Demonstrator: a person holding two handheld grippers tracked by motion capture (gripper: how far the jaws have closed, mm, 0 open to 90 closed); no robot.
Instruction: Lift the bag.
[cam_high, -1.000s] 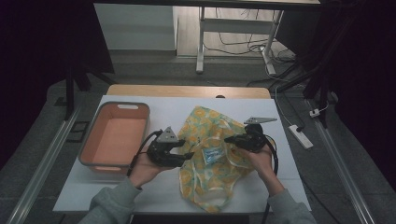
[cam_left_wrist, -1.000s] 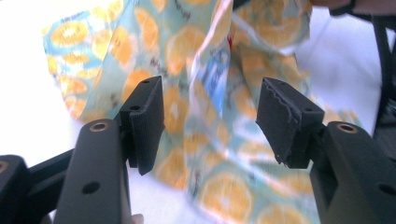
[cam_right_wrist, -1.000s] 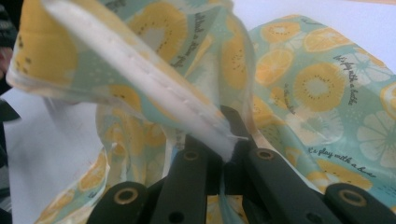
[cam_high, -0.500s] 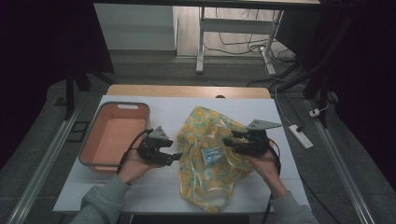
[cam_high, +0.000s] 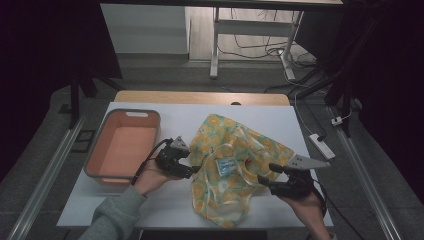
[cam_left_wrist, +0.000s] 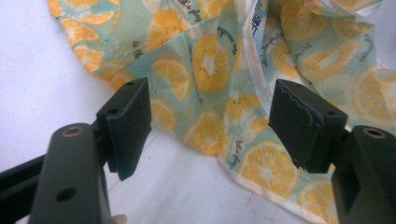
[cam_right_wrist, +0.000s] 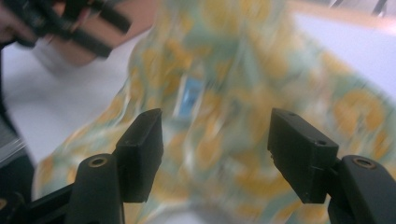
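Note:
A thin cloth garment (cam_high: 235, 165) printed with orange slices on pale green lies crumpled on the white table (cam_high: 165, 210). A blue label (cam_high: 226, 165) shows near its middle. My left gripper (cam_high: 192, 171) is at the cloth's left edge. In the left gripper view it (cam_left_wrist: 215, 126) stands open just above the cloth (cam_left_wrist: 210, 60), with nothing between its pads (cam_left_wrist: 128, 123). My right gripper (cam_high: 264, 176) is at the cloth's near right side. The blurred right gripper view shows it (cam_right_wrist: 215, 144) open over the cloth (cam_right_wrist: 224, 70) and label (cam_right_wrist: 189, 95).
A salmon-coloured tray (cam_high: 122, 150) with a grey rim stands on the left of the table, close behind the left hand. A white power strip (cam_high: 321, 146) lies on the floor beyond the table's right edge. The table's wooden far edge (cam_high: 200, 97) is bare.
My right gripper has drawn back toward the near right corner, and the cloth's right side now lies spread farther right. The left gripper shifted left, then slightly back toward the cloth.

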